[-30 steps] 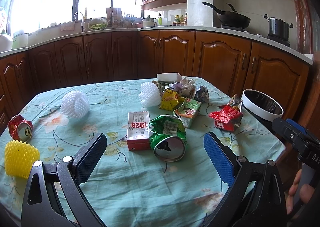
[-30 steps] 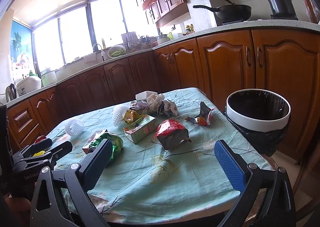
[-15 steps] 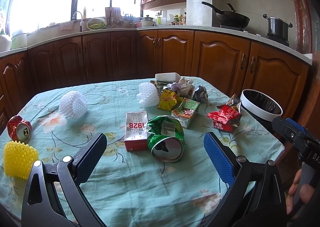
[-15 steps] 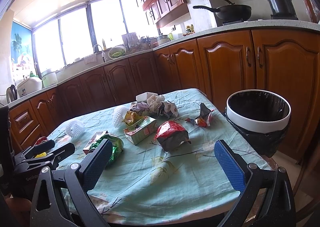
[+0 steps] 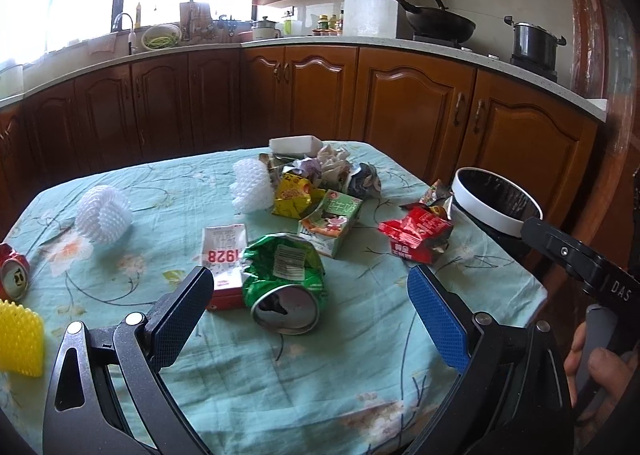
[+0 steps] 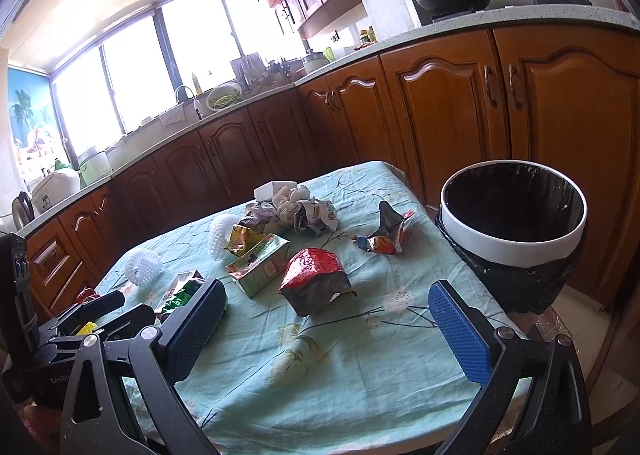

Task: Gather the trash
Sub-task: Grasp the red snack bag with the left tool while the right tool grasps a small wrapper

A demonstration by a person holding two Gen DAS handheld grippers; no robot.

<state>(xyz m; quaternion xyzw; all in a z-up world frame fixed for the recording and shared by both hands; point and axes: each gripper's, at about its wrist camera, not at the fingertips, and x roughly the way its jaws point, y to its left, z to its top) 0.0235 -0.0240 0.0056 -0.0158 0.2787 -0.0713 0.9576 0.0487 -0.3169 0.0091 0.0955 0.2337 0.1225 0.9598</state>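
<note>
Both tools are spread wide and carry nothing. My left gripper (image 5: 308, 311) hangs above the near part of the table (image 5: 328, 383), its blue pads either side of the crushed green can (image 5: 285, 282), which lies on its side with the open end toward me and touches the red-and-white carton (image 5: 225, 259) on its left. My right gripper (image 6: 324, 319) hangs over the near edge with the red snack bag (image 6: 316, 282) straight ahead between its pads, apart from them. The bin (image 6: 514, 227) with its black liner stands off the table's right corner, mouth open and nothing over it. Judgement: nothing is collected yet; the step in hand is the first pick. For the can, I should come down across its flattened body, not the rim, and keep the left pad off the carton so only one item lifts. For the bag, pinch the bulging top fold; the foil looks slippery and light. The rest of the rubbish sits in a heap (image 5: 320, 183) at the far side, with foam nets (image 5: 104, 213) and a red can (image 5: 14, 269) to the left. Risk: snagging the cloth with a low pad.
</note>
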